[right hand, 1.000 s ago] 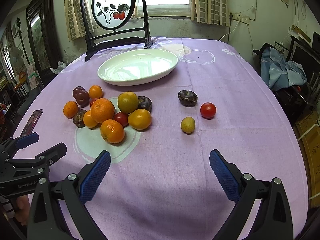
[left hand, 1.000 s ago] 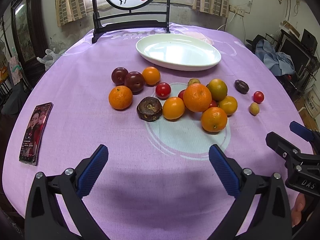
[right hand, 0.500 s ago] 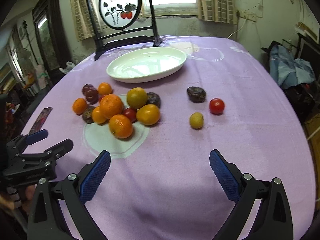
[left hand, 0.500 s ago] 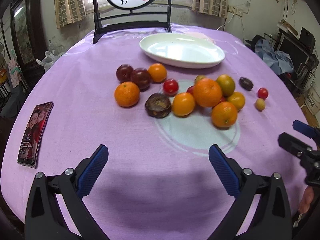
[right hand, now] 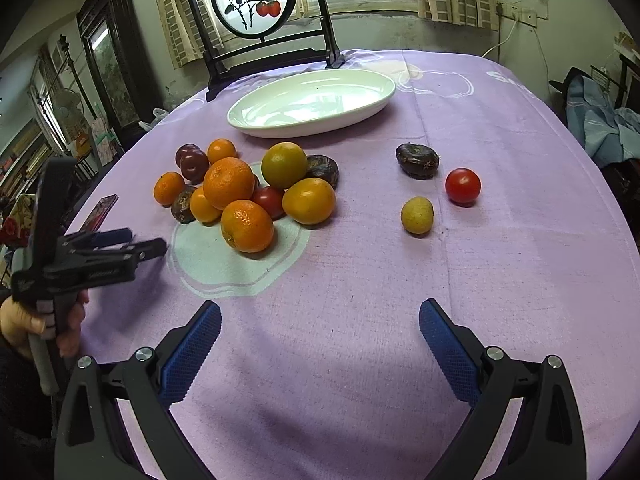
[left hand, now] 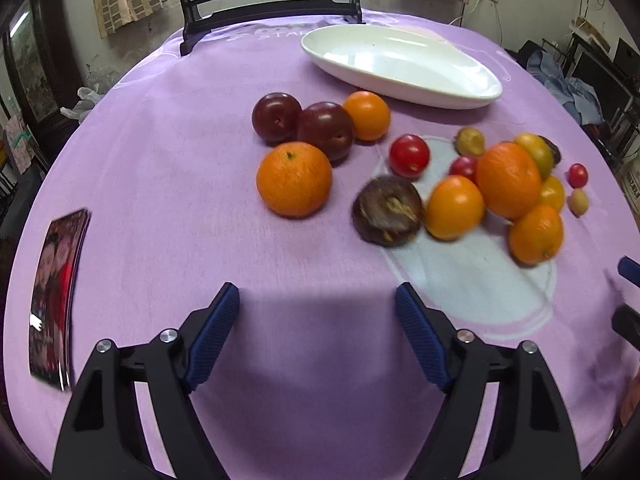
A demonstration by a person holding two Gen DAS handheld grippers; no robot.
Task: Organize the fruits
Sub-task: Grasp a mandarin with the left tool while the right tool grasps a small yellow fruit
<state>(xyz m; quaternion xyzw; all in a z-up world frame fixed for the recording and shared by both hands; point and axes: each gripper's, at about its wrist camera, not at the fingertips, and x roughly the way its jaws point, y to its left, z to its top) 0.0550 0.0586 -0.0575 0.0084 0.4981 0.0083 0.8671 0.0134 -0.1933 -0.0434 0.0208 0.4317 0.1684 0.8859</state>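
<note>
Purple tablecloth [left hand: 160, 200], orange [left hand: 294, 179] beyond left claw [left hand: 318, 320], jaws narrowing, nothing between

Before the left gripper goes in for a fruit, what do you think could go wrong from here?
1. The fruit pile is stacked and touching; pulling one out may send the others rolling.
2. The left gripper, whose jaws have just been closing with nothing between them, may be too narrow for the big orange.
3. The plate has a shallow rim, so dropped round fruit might roll off.
</note>
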